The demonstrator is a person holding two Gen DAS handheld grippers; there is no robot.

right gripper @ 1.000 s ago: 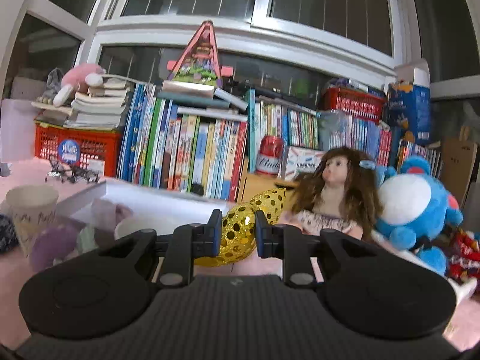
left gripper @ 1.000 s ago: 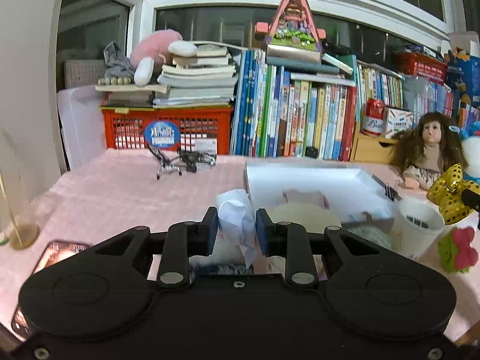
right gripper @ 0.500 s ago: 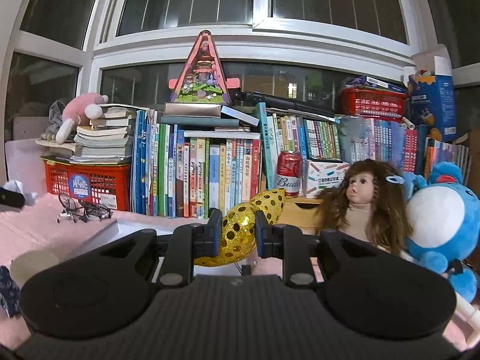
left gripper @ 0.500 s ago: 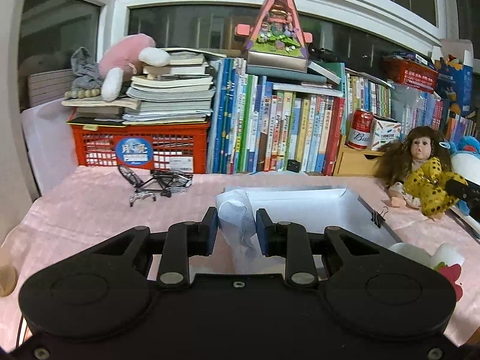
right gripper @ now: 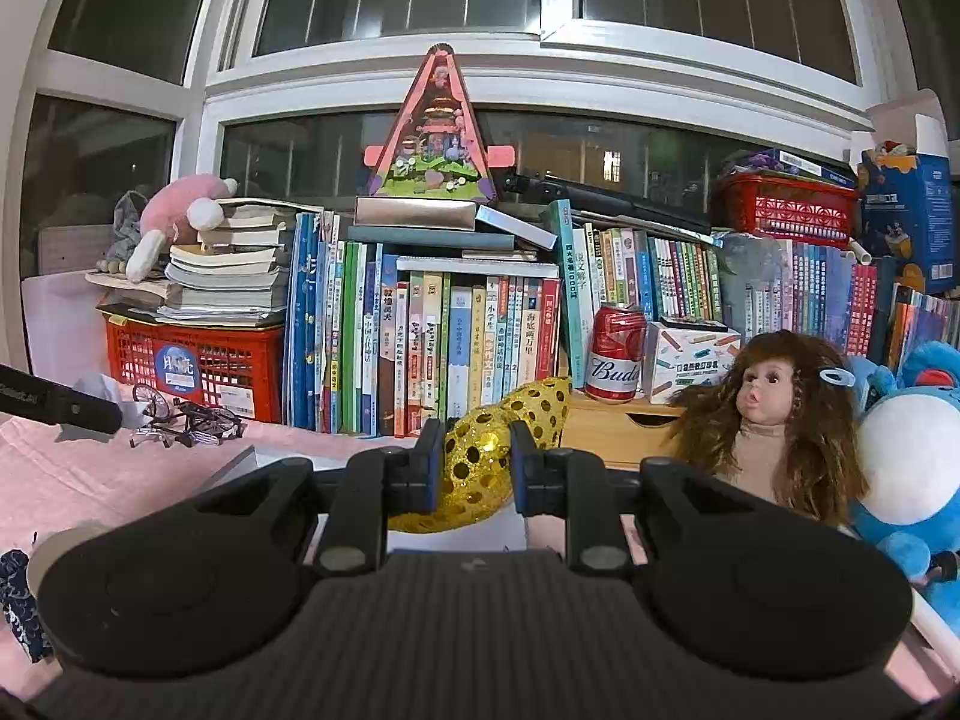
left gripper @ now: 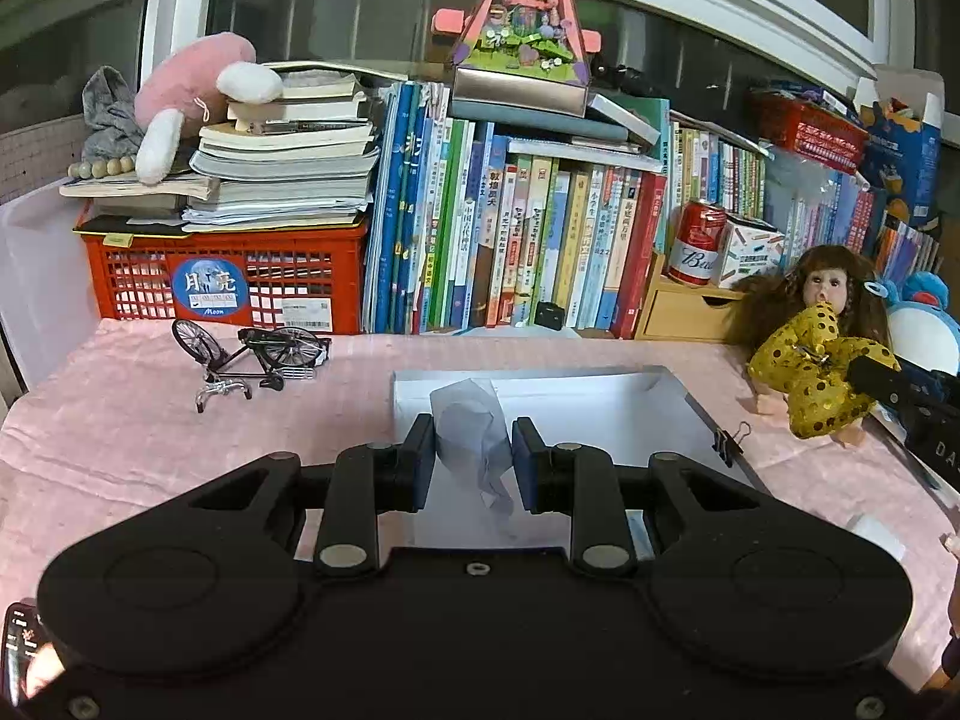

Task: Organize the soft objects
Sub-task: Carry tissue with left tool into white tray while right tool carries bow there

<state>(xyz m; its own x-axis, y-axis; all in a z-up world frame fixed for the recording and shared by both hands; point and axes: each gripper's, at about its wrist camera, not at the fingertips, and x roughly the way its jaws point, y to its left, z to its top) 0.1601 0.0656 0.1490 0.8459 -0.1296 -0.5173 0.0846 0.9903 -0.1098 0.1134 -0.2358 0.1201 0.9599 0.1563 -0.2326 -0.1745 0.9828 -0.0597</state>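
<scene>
Probably home playroom, books point(right gripper: 420, 348), doll point(right gripper: 774, 414), plush toys point(right gripper: 912, 456)

Both sets of tongs are matte black plastic. The left tongs point(left gripper: 473, 461) have a smooth body with two round raised discs, two slim arms each ending in a silver rivet, blue pads inside the fingers, and small screws along the lower edge. The right tongs point(right gripper: 477, 463) look the same, except their central panel is finely ribbed. White lettering marks one side.
</scene>
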